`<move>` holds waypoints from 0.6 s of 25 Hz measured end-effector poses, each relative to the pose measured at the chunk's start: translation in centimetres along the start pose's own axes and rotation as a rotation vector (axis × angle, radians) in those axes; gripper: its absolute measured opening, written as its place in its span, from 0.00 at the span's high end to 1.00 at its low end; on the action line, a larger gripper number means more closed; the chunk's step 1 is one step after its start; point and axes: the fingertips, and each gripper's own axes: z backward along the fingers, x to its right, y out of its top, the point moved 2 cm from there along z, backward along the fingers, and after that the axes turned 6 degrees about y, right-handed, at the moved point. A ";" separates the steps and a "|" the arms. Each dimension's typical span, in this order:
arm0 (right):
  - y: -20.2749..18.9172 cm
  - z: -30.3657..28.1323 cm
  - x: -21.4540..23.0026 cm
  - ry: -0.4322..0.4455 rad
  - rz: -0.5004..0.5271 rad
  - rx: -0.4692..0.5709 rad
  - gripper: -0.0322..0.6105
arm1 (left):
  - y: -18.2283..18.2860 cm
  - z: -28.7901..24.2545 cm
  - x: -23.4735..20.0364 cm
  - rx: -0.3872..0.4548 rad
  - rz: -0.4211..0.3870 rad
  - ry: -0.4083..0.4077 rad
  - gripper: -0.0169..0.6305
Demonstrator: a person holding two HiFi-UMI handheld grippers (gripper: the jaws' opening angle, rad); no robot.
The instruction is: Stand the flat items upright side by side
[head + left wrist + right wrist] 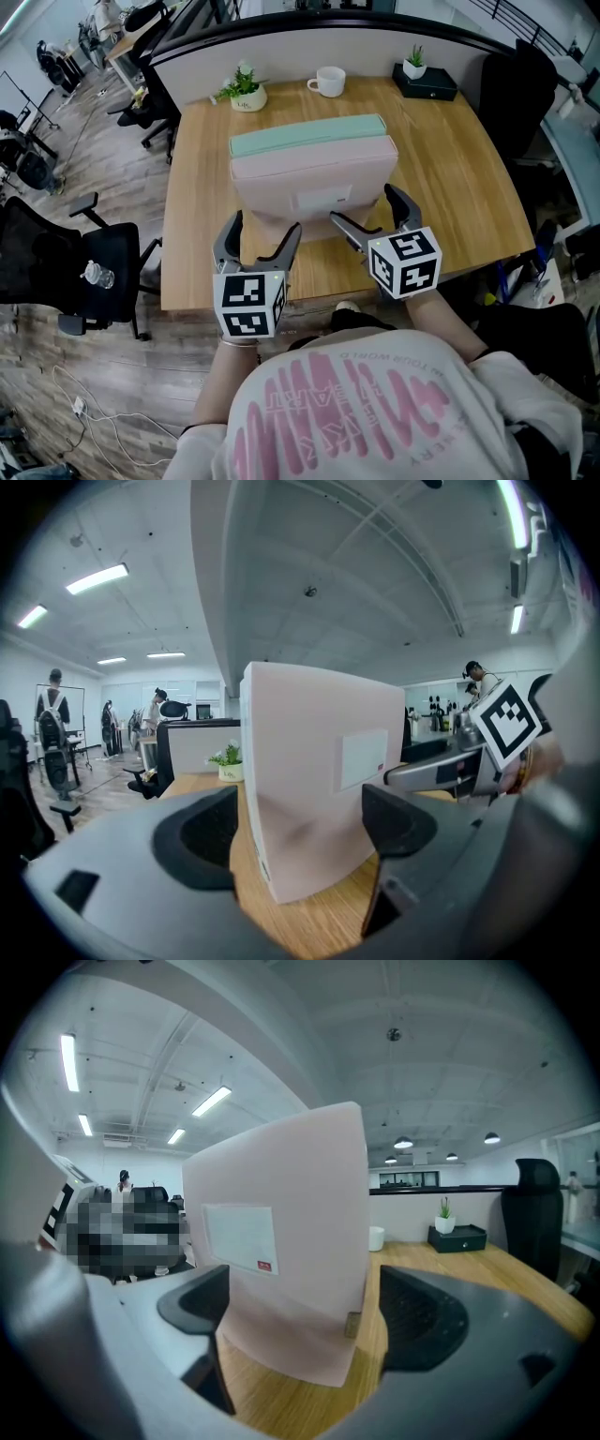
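A pink flat box [314, 183] stands upright on the wooden table [202, 202], with a mint-green flat box [307, 134] upright right behind it and touching it. My left gripper [263, 240] is open at the pink box's near left bottom corner; in the left gripper view the pink box [319, 771] rises just ahead of the wide jaws of the left gripper [305, 832], pads not pressing. My right gripper [373, 217] is open at the near right bottom corner. The right gripper view shows the pink box [281, 1269] ahead of the right gripper [305, 1312], with gaps at both pads.
A white cup [328, 82], a potted plant [246, 91] and a black case with a small plant [424, 82] stand along the table's far edge by a partition. A black office chair [84, 272] is at the left. The table's near edge lies under the grippers.
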 end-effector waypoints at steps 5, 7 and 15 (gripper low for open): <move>-0.1 0.5 0.1 -0.014 -0.066 0.014 0.19 | 0.2 0.8 -0.4 0.012 0.046 -0.014 0.33; -0.3 1.0 0.1 -0.021 -0.095 0.023 0.19 | 0.1 1.4 -0.4 0.017 0.052 -0.017 0.33; -2.4 3.9 -0.2 -0.013 -0.311 0.030 0.22 | -0.7 3.4 0.3 0.018 0.160 -0.053 0.39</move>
